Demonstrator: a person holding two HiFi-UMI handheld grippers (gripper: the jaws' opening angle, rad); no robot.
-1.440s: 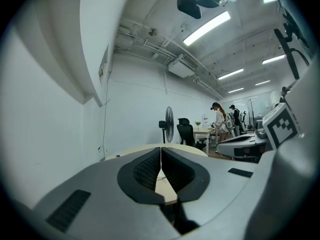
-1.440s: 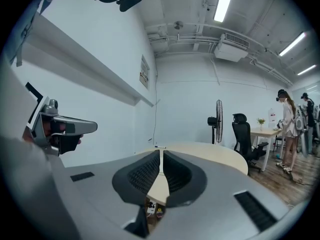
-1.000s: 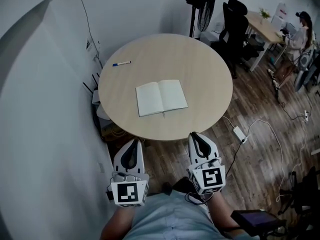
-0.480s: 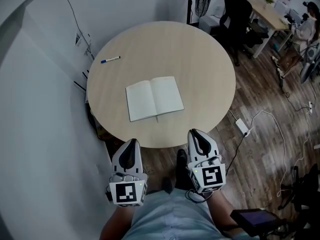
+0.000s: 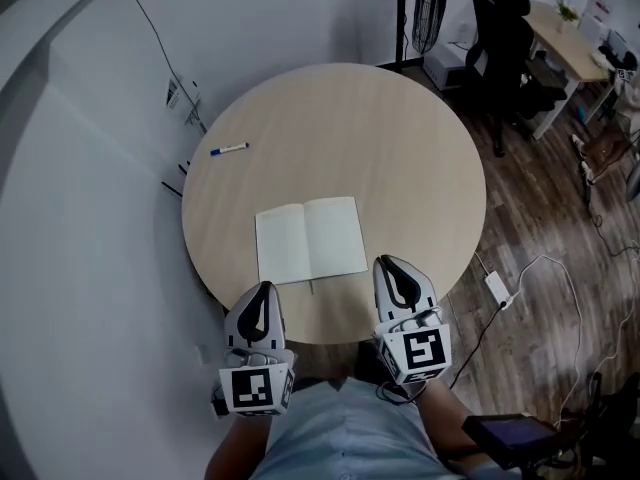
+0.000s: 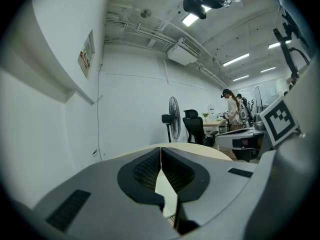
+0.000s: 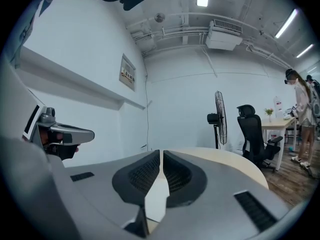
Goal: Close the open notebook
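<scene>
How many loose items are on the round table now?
2. The open notebook lies near the front edge of the table; the blue-capped marker lies by its left edge. The left gripper and right gripper cover part of that front edge.

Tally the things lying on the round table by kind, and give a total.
open notebook: 1
marker: 1
Total: 2

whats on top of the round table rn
An open notebook lies flat near the round table's front edge; a blue marker lies apart at the left. Anything under the notebook is hidden, and the right gripper covers some of the near rim.
</scene>
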